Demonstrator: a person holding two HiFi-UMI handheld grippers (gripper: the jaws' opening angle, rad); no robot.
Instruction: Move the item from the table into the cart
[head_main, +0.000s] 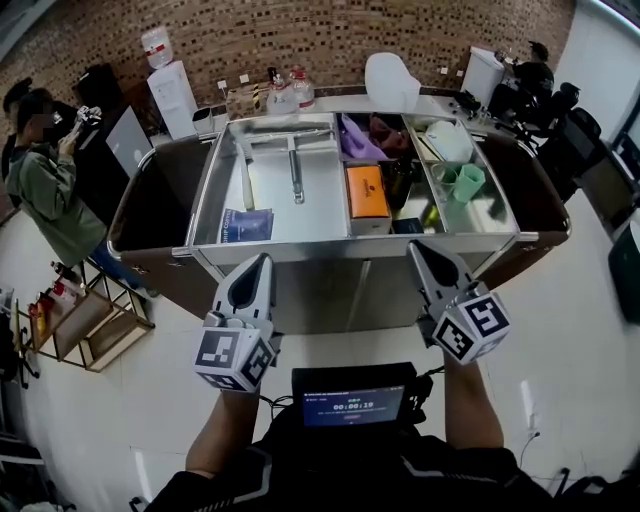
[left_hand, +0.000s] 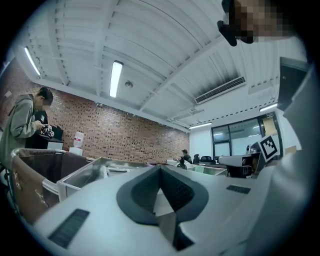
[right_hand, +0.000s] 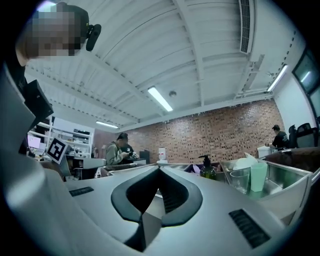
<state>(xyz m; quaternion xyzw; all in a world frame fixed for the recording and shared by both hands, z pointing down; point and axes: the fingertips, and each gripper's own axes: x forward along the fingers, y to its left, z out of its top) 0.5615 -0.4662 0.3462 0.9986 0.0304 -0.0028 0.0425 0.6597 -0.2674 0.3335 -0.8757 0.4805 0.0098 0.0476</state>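
Head view: left gripper (head_main: 264, 262) and right gripper (head_main: 417, 250) held level just before cart (head_main: 300, 250), fingers of both closed, nothing gripped. Item for moving not identifiable; none carried. Risks: cart rim struck on reach-in; box (head_main: 367, 190) or cups (head_main: 462, 181) knocked.

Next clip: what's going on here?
A person stands facing a steel cart, holding a left claw and a right claw level near its front edge. Both claws are shut with nothing between them. The cart's compartments hold an orange box, a blue packet and green cups, among other things.
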